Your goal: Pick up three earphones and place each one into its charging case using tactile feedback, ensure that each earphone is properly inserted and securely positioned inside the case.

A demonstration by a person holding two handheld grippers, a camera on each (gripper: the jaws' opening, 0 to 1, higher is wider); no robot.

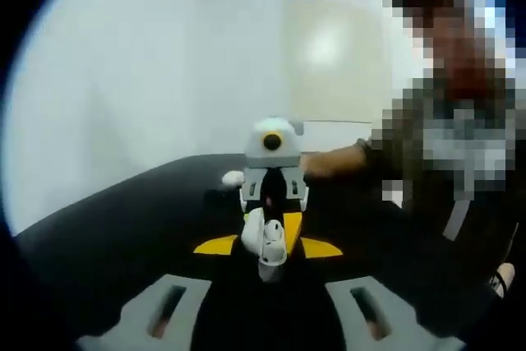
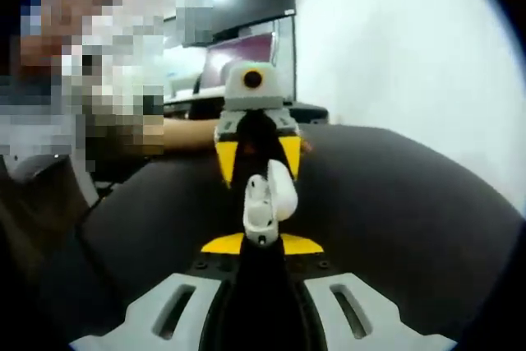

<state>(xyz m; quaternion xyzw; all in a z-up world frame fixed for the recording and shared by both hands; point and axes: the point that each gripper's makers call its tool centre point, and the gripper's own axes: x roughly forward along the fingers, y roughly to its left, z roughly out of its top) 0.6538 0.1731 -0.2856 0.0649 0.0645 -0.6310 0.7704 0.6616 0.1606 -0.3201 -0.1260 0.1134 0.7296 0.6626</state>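
Observation:
A white earphone (image 1: 265,237) sits between the yellow tips of my left gripper (image 1: 268,246), whose jaws close in on its sides. In the right gripper view the same earphone (image 2: 267,195) stands upright, bud on top and stem down, with my right gripper (image 2: 263,244) shut on the stem. The two grippers face each other over the black table (image 1: 123,228). The right gripper's body (image 1: 273,172) rises just behind the earphone. The left gripper's yellow fingers (image 2: 226,158) flank the bud from behind. A small white object (image 1: 233,177), too blurred to name, lies on the table beyond.
A person sits across the table with a forearm (image 1: 333,162) resting on it, the same forearm (image 2: 185,131) showing behind the left gripper. A monitor (image 2: 246,47) stands at the back. The black tabletop (image 2: 394,203) ends against a white wall.

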